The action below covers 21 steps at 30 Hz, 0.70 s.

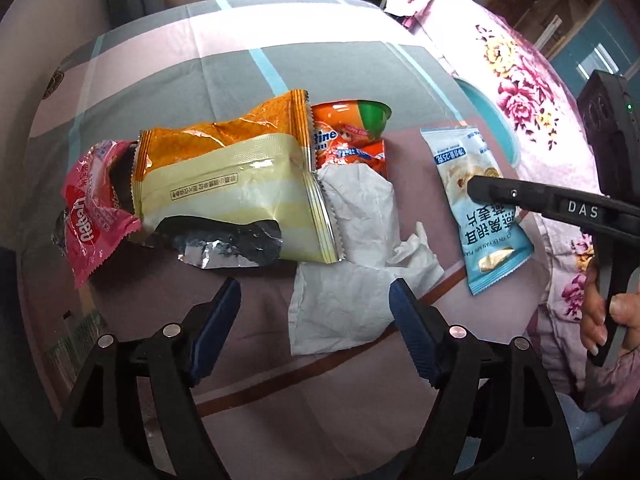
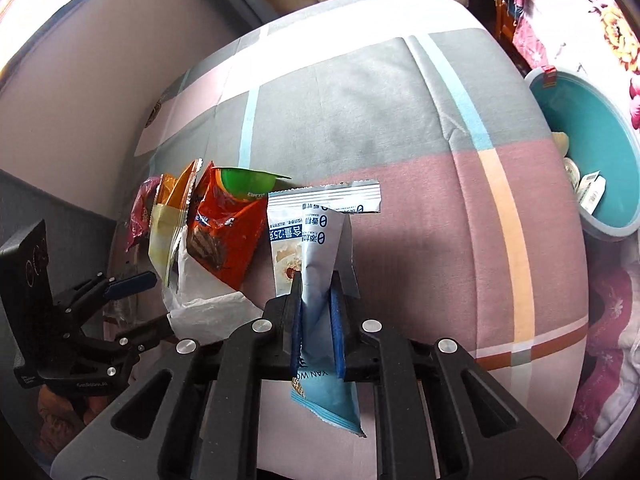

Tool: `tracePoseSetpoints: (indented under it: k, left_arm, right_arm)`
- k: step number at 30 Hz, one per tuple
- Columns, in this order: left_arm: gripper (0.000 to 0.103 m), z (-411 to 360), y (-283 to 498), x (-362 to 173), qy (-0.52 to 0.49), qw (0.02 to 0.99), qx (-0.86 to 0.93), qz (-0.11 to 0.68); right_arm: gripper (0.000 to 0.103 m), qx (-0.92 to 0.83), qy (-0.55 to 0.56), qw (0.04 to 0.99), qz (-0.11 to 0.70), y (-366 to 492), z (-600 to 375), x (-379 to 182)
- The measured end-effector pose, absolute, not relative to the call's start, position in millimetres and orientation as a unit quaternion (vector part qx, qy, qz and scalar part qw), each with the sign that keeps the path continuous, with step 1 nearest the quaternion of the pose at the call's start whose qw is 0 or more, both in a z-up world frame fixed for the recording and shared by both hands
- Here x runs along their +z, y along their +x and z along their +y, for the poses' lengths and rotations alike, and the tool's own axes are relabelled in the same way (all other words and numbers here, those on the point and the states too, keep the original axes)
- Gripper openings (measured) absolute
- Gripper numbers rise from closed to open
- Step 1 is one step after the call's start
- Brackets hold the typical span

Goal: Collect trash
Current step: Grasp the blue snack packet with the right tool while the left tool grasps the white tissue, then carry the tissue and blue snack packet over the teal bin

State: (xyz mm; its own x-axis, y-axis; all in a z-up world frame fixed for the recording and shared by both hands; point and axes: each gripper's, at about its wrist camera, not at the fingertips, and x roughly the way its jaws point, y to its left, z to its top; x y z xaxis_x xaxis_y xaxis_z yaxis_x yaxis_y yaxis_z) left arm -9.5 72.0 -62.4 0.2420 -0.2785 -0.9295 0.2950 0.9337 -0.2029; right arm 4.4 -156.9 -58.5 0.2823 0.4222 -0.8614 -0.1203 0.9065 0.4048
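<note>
Right gripper (image 2: 316, 312) clamped on the blue snack wrapper (image 2: 320, 264); left gripper (image 1: 316, 312) spread apart over the litter pile, holding nothing.

The wrapper is pinched across its middle and creased lengthwise there, its long axis along the fingers: torn silver end away from the camera over the bed (image 2: 360, 100), sealed end drooping toward it. Judged from this hold, the slick film could slide out between the pads, since only a narrow fold is caught, and might drop short of the teal basin (image 2: 600, 140) beside the bed's right edge, where some litter already lies. Near the bed's left edge wait the yellow-orange wrapper (image 1: 224, 184), pink wrapper (image 1: 92, 208), orange packet (image 1: 348, 148), green-lidded cup (image 1: 374, 116) and white tissue (image 1: 352, 248); a careless sweep there could scatter them.
</note>
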Motion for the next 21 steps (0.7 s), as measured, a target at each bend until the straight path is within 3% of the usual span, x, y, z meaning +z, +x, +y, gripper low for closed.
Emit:
tracePoseSetpoints:
  k: [8,9,11,13,21]
  left_arm:
    - [0.077,39,-3,-86,0.005,0.778,-0.161,0.608]
    - [0.073,36,-4,-85,0.006,0.782,-0.158,0.603]
    - [0.041,27,-5,-82,0.020,0.785,-0.157,0.599]
    - [0.024,22,-7,-79,0.031,0.786,-0.157,0.597]
    - [0.022,14,-17,-48,0.046,0.792,-0.181,0.581]
  right_arm:
    - [0.012,0.167,0.156,0.798,0.558,-2,-181,-50]
    - [0.012,0.165,0.158,0.798,0.557,-3,-185,-50]
    - [0.012,0.161,0.161,0.801,0.554,-4,-192,-49]
    - [0.012,0.157,0.162,0.804,0.551,-5,-197,-48]
    - [0.012,0.145,0.161,0.818,0.534,-6,-213,-46]
